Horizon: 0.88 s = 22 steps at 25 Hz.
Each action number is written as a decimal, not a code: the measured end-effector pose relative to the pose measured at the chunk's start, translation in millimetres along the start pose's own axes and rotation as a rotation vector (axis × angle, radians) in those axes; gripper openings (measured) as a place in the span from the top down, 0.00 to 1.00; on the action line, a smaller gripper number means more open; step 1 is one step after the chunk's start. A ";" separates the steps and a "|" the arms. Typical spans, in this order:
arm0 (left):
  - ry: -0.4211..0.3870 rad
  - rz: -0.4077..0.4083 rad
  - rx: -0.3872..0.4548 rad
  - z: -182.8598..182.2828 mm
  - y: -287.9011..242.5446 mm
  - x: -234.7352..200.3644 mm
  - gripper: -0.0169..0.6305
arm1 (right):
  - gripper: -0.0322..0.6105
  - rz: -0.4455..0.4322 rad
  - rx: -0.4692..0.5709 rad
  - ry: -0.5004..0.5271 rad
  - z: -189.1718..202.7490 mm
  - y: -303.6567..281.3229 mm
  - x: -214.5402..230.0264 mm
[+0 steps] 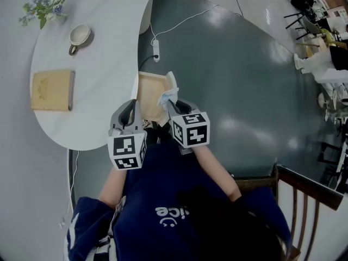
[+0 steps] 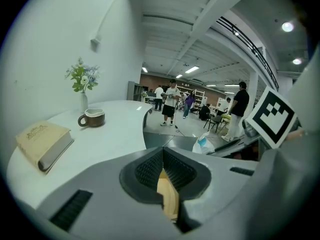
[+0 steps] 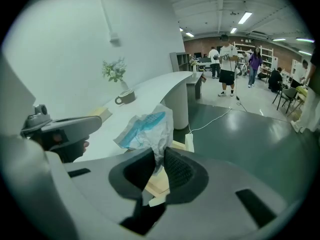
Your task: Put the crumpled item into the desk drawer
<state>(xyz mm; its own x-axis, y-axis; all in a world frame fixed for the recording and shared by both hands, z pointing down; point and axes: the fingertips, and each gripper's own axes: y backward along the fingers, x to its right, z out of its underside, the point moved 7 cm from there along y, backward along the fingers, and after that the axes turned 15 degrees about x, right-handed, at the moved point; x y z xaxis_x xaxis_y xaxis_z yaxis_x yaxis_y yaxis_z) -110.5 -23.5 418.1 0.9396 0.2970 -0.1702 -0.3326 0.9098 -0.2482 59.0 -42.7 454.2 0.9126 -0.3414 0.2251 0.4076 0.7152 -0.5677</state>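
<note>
Nearest the camera, the person's two forearms reach forward over a navy shirt, a gripper in each hand. The left gripper (image 1: 132, 106) has its jaws drawn nearly together. Its own view shows a pale wooden edge pinched between the ribbed pads, which I take for a wall of the drawer (image 1: 149, 91), gripped probably to steady the box while the other hand works. Just beside it, the right gripper (image 1: 172, 105) is clamped on the crumpled wrapper (image 1: 168, 95), a white-and-blue plastic packet. Most of the wrapper bulges out above the pads, since only a lower fold is caught. The wrapper hangs over the open drawer's wooden floor and is not yet inside it (a clean release should drop it in, though light plastic may cling to the pads).

The drawer juts from under the curved white desk (image 1: 98, 91) towards the person. Further along the desktop, well apart from the work, lie a tan book (image 1: 53, 89), then a mug (image 1: 80, 36), then a small vase of flowers (image 1: 43, 4). On the dark floor beyond, a power strip (image 1: 156, 49) trails its cable. Several people (image 2: 171, 101) stand far off in the hall.
</note>
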 end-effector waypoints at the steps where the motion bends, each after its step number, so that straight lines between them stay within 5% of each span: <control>1: 0.006 -0.010 0.000 -1.1 0.4 0.7 0.97 | 0.85 -0.001 -0.016 -0.010 0.7 -4.9 1.6; 22: 0.028 -0.220 -0.017 -10.0 4.0 -12.6 0.97 | 0.85 0.094 -0.382 -0.321 51.9 -112.9 27.9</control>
<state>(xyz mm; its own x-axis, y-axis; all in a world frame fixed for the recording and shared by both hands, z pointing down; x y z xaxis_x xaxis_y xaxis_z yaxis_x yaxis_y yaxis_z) -124.4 -26.5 409.7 0.9870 0.0838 -0.1368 -0.1218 0.9466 -0.2987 40.1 -101.4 565.6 0.9333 -0.0384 0.3569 0.3366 0.4397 -0.8327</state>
